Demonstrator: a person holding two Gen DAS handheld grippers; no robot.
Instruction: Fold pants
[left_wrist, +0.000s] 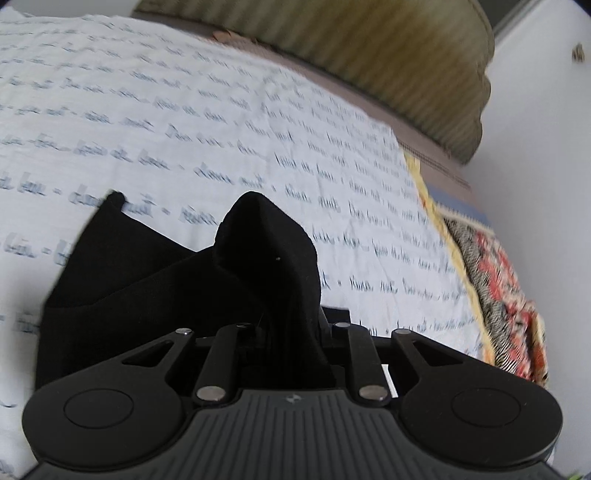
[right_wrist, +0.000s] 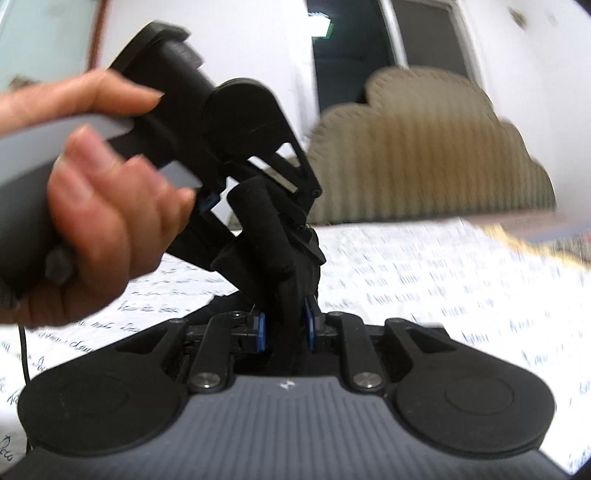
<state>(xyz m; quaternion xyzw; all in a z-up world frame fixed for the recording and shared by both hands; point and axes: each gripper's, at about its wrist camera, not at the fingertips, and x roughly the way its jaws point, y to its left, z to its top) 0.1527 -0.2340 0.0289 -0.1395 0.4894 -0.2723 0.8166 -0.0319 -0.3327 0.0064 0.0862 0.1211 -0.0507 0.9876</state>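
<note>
The black pants (left_wrist: 147, 280) hang in a bunch over a white bedspread with blue writing (left_wrist: 184, 110). My left gripper (left_wrist: 295, 332) is shut on a raised fold of them, and the cloth hides its fingertips. In the right wrist view my right gripper (right_wrist: 286, 328) is shut on the pants (right_wrist: 266, 236), with the cloth squeezed between its blue pads (right_wrist: 261, 332). Just above it a hand (right_wrist: 92, 206) holds the left gripper (right_wrist: 303, 236), which pinches the same bunch of cloth close by. Both grippers sit close together above the bed.
An olive striped headboard cushion (left_wrist: 406, 55) stands at the far end of the bed, before a white wall and a dark opening (right_wrist: 340, 55). A red and black patterned blanket (left_wrist: 498, 288) lies along the bed's right edge. A thin cable (right_wrist: 24, 350) hangs at the left.
</note>
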